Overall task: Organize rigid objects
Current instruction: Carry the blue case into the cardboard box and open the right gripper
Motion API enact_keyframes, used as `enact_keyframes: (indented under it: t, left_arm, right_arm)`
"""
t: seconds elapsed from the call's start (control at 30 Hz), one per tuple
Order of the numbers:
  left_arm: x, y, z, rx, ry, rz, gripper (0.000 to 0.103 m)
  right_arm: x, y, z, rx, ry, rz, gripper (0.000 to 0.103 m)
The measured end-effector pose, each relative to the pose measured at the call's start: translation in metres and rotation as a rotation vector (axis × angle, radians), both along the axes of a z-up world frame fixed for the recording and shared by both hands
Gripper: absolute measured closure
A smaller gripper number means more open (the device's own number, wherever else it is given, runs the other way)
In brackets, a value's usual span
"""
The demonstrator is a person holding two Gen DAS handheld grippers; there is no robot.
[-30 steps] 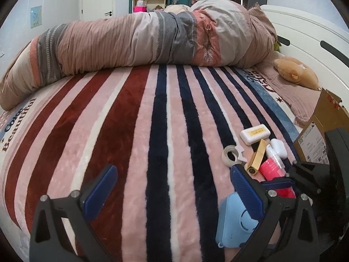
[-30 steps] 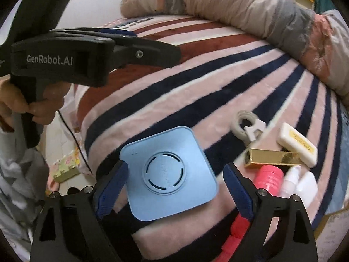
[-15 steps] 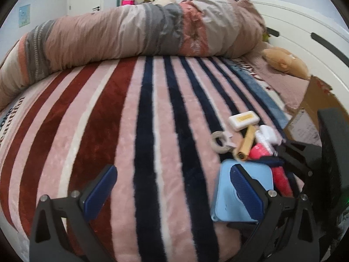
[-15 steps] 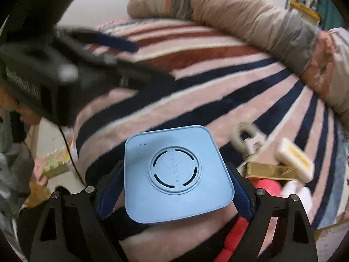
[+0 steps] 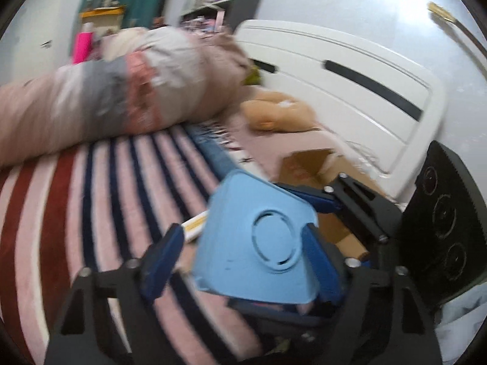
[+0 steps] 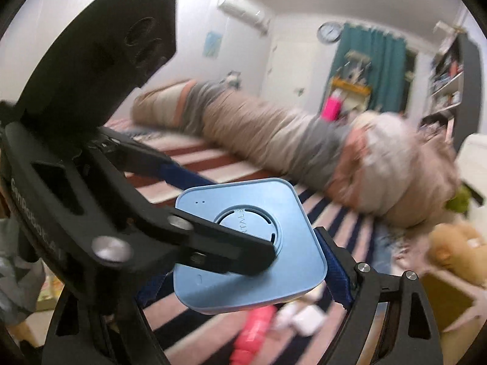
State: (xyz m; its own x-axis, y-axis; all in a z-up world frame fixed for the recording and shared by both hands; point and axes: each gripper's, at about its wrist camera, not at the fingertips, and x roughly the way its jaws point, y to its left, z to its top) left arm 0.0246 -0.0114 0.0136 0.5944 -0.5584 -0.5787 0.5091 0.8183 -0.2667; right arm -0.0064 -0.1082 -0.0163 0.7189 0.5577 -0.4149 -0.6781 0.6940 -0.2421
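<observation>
- The right gripper (image 6: 243, 269) is clamped on the one light blue square device (image 6: 248, 276), a rounded flat box with a round vent ring on its face; a blue pad presses each of its side edges, and it is lifted clear of the striped blanket (image 6: 194, 155).
- From the left wrist view the same blue device (image 5: 258, 243) hangs tilted above the blanket (image 5: 91, 200), the right gripper's black frame (image 5: 359, 210) reaching in from the device's right.
- The left gripper (image 5: 243, 258) stands wide open, its two blue pads (image 5: 161, 258) either side of the device. One pad seems close to the device's right edge, though blur makes contact impossible to judge.
- In the right wrist view one black finger of the left gripper (image 6: 219, 252) crosses in front of the device's face.
- Below the device on the blanket lie one pink-red bottle-like item (image 6: 252, 334) and, just beside it, one small white case (image 6: 304, 319); both are smeared by motion.
- Left of the device in the left wrist view, one white bar with a yellow label (image 5: 194, 225) pokes out from behind it.
- Beyond the device: one brown cardboard box (image 5: 307, 164), one tan plush toy (image 5: 280, 112), one rolled duvet (image 5: 106, 100) and one white headboard (image 5: 350, 91).
</observation>
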Motion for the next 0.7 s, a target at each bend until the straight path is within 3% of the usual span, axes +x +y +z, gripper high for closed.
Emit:
enact_keyframes:
  t: [0.27,0.5,0.7]
  left_arm:
    - [-0.001,-0.103,0.037,0.088,-0.078,-0.116,0.037]
    - [0.010,-0.194,0.028,0.160,-0.020,-0.248,0.037]
    - [0.035,-0.235,0.005,0.176,0.092,-0.311,0.039]
  right_arm:
    - [0.006,-0.083,0.036,0.106,0.040,-0.157,0.018]
    - [0.019,-0.169,0.031,0.104,0.170,-0.290,0.018]
    - [0.036,-0.205,0.013,0.009,0.282,-0.336,0.018]
